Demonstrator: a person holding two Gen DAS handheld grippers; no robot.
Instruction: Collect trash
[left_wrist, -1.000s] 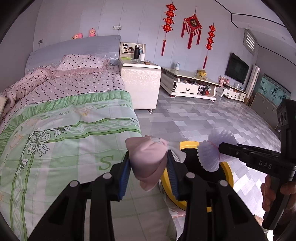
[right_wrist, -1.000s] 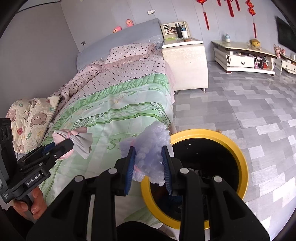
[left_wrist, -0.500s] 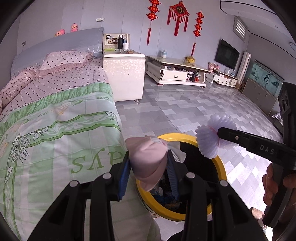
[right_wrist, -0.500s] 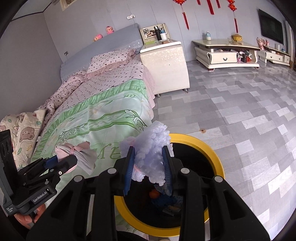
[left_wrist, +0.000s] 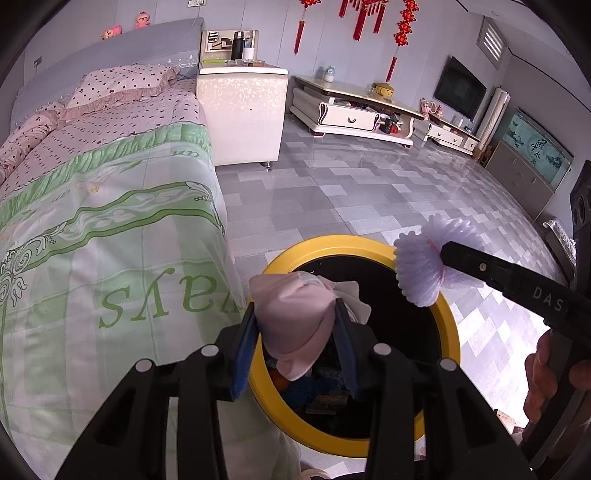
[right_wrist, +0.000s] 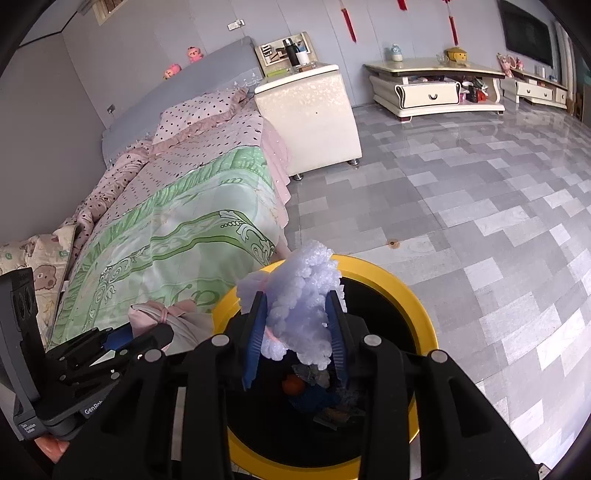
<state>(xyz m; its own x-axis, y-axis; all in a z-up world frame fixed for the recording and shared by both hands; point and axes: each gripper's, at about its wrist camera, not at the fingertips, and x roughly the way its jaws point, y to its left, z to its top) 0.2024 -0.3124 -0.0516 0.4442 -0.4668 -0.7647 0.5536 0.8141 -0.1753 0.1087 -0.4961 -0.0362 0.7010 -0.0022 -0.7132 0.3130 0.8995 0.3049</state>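
My left gripper (left_wrist: 295, 325) is shut on a pink knotted bag (left_wrist: 291, 317) and holds it over the near left rim of the yellow-rimmed black trash bin (left_wrist: 452, 332). It also shows in the right wrist view (right_wrist: 170, 321). My right gripper (right_wrist: 297, 325) is shut on a pale purple foam net (right_wrist: 303, 306) above the bin's opening (right_wrist: 424, 321); the left wrist view shows the net (left_wrist: 424, 266) over the bin's far right rim. Several pieces of trash lie inside the bin.
The bed with a green and pink quilt (left_wrist: 110, 221) stands right beside the bin on the left. A white nightstand (left_wrist: 243, 114) is behind it. A TV cabinet (left_wrist: 354, 110) lines the far wall. Grey tiled floor (right_wrist: 480, 206) spreads to the right.
Both grippers have moved right, away from the bed, and now hold their items over the bin. Both stay shut on what they hold.
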